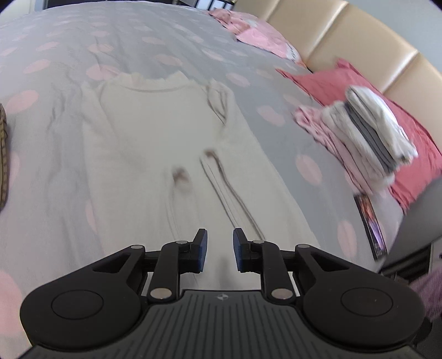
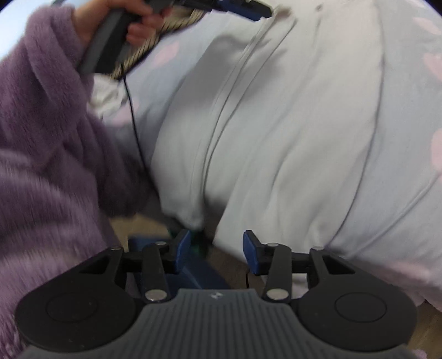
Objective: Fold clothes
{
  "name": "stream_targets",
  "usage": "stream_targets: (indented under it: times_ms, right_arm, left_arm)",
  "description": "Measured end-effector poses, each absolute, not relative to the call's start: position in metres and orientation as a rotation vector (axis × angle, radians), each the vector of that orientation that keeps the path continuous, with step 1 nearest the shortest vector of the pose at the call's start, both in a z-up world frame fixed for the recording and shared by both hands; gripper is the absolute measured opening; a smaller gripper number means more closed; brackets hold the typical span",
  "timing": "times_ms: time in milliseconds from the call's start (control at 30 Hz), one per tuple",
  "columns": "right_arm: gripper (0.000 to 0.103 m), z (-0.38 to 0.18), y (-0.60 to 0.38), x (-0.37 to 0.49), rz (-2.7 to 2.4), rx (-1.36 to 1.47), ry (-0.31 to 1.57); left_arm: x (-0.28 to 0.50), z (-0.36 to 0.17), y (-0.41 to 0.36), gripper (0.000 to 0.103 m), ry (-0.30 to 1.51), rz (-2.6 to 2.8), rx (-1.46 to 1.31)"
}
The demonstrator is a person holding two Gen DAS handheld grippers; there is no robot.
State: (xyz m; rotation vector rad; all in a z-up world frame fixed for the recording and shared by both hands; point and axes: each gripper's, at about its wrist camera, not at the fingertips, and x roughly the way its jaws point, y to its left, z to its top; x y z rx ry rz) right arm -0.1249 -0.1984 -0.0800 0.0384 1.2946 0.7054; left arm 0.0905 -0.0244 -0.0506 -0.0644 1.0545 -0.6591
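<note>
L gripper (image 1: 219, 250): jaws parted a little, nothing between them, released. The top (image 1: 165, 132) lies flat on the bed (image 1: 55, 55) just ahead of and under the jaws, neck end far, hem end near. Both sleeves look already laid in over the body, cuffs ending mid-garment a bit ahead of the tips; I'd guess that's so the next fold can take hem up to neck in one go.

R gripper (image 2: 216, 250): jaws wider apart, empty, pads clear of cloth. It hangs at the near edge of the bed, where the top's hem corner droops just ahead of the left pad. Floor and a blue object show below the jaws. Prob. lining up to take that hem corner.

Edges/room: ahead of the L jaws the bed past the neck is bare, so there's room to carry the hem fwd. Right of the L jaws, well apart, sits the stack (image 1: 373, 129) of done clothes on a red pillow (image 1: 331, 80); keep the fold clear of it. In the R wrist view the sleeve (image 2: 41, 138) and hand (image 2: 116, 19) holding the L gripper crowd the space left of the jaws, cable trailing there too, snag risk. Right of the R jaws the hem edge runs free.
</note>
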Motion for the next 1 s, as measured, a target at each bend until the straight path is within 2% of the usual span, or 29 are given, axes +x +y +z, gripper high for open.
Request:
stream_targets:
  times_ms: [133,300,500,533,567,633,700,733,900,1000]
  right_arm:
    - [0.045,-0.073,-0.213,-0.133,0.652,0.027,1.24]
    - [0.042,-0.069,-0.246,-0.131,0.443,-0.004,1.168]
    - [0.041,-0.096,-0.255,-0.117,0.415,0.006,1.23]
    - [0.04,-0.101,-0.255,-0.115,0.413,-0.001,1.233]
    - [0.036,-0.104,-0.252,-0.113,0.416,-0.005,1.229]
    - [0.013,-0.107,-0.249,-0.11,0.425,-0.016,1.232]
    - [0.009,-0.103,-0.245,-0.113,0.418,-0.087,1.243]
    - [0.004,-0.102,-0.243,-0.115,0.413,-0.118,1.249]
    - [0.005,-0.102,-0.235,-0.118,0.406,-0.184,1.271]
    - [0.01,-0.1,-0.236,-0.118,0.379,-0.218,1.295]
  left_arm:
    - [0.048,-0.055,-0.034,0.018,1.092,-0.718,-0.048]
    - [-0.004,-0.065,-0.051,0.036,1.139,-0.799,-0.005]
    - [-0.035,-0.081,-0.075,0.036,1.188,-0.865,0.096]
    - [-0.037,-0.083,-0.077,0.033,1.192,-0.867,0.106]
    - [-0.038,-0.085,-0.079,0.026,1.195,-0.869,0.113]
    - [-0.042,-0.088,-0.082,0.013,1.204,-0.874,0.125]
    - [-0.045,-0.091,-0.083,0.009,1.219,-0.882,0.125]
    - [-0.046,-0.093,-0.082,0.008,1.228,-0.882,0.127]
    - [-0.049,-0.095,-0.078,0.008,1.272,-0.876,0.129]
    - [-0.047,-0.082,-0.07,0.011,1.267,-0.878,0.137]
